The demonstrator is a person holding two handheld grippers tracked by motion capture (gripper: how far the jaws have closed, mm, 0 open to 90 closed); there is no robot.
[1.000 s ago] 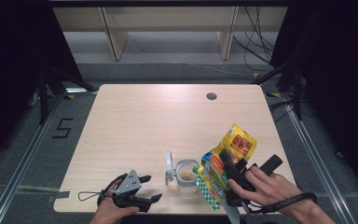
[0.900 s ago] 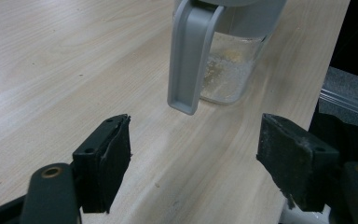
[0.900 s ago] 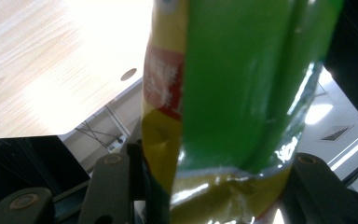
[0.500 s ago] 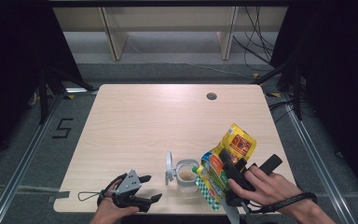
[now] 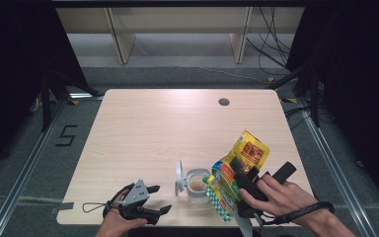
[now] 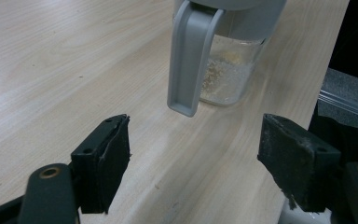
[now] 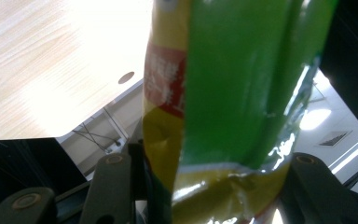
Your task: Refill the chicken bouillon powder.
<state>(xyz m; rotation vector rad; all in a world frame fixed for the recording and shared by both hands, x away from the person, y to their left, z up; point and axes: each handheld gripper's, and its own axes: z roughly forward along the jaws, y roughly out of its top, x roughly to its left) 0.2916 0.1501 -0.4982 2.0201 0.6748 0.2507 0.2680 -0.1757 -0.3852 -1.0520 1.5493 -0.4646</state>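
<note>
The right gripper point(image 5: 238, 183) pinches a yellow-green bag point(image 5: 234, 174), tilted with its low corner over the open jar point(image 5: 196, 185) just to its left; the bag's long axis slants up and away from the jar. The left gripper point(image 5: 153, 198), jaws spread and empty, rests farther left, near the jar's flipped lid point(image 5: 178, 176); its own view shows crumbs in the jar point(image 6: 223, 74); the right gripper view shows the bag point(image 7: 223, 116) squeezed between the jaws.
</note>
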